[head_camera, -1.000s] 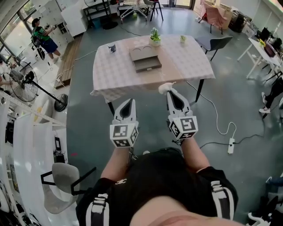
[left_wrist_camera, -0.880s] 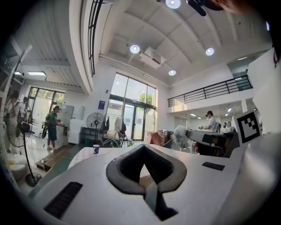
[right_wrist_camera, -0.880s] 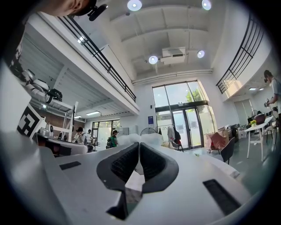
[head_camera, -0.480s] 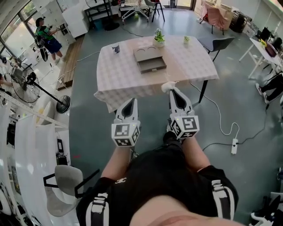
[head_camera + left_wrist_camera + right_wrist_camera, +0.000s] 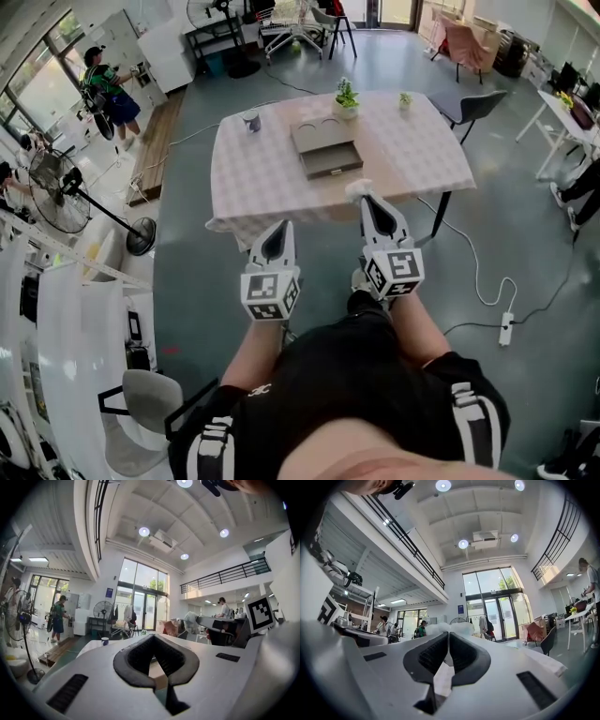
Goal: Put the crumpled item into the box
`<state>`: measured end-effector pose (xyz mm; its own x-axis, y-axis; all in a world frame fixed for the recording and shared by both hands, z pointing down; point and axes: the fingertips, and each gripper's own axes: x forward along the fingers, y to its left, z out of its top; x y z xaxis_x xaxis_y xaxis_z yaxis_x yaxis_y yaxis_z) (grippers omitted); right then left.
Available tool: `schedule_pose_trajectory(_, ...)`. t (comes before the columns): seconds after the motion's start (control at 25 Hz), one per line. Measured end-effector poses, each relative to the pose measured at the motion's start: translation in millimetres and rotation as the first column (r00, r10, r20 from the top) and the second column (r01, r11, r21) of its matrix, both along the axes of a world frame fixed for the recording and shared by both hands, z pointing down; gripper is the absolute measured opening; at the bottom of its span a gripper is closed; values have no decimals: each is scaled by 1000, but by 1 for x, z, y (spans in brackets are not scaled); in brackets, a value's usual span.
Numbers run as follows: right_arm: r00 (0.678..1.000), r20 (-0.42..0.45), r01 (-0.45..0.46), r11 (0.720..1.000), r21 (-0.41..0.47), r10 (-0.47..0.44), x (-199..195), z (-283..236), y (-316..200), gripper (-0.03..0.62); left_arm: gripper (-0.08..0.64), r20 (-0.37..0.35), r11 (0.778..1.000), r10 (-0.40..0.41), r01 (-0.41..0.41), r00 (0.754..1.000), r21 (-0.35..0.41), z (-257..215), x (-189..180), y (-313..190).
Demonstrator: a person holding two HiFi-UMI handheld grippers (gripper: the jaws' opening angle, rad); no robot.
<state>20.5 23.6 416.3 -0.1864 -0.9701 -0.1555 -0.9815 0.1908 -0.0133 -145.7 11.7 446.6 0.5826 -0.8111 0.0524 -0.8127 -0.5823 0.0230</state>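
Checked table [image 5: 253,178] ahead with box [image 5: 329,152], plant [image 5: 346,95], cup [image 5: 251,120], right hand-held gripper [image 5: 364,198] pinching crumpled item [image 5: 354,187], left hand-held gripper [image 5: 278,227] closed, empty.

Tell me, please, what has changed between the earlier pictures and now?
The person has walked closer to the table; it and the box sit nearer in the head view. The right gripper stays shut on the crumpled item, and the left gripper stays shut and empty.
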Motion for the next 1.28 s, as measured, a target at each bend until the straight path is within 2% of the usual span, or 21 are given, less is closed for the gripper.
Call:
schedule_pose_trajectory(0.48, 999, 2, 47, 998, -33, -47, 50, 6, -146, 14, -9, 24, 999, -41, 41, 999, -31, 7, 52, -137)
schedule_pose_trajectory(0.92, 989, -13, 144, 987, -71, -145, 114, -6, -307, 14, -9, 25, 994, -101, 102, 995, -34, -14, 130, -293)
schedule_pose_trajectory(1.08, 984, -15, 179, 982, -58, -180, 125, -22, -348, 14, -9, 9, 994, -111, 111, 994, -10, -33, 154, -332)
schedule_pose_trajectory(1.28, 986, -2, 166, 984, -61, -167, 130, -24, -387, 14, -9, 17, 996, -92, 93, 996, -18, -34, 162, -368)
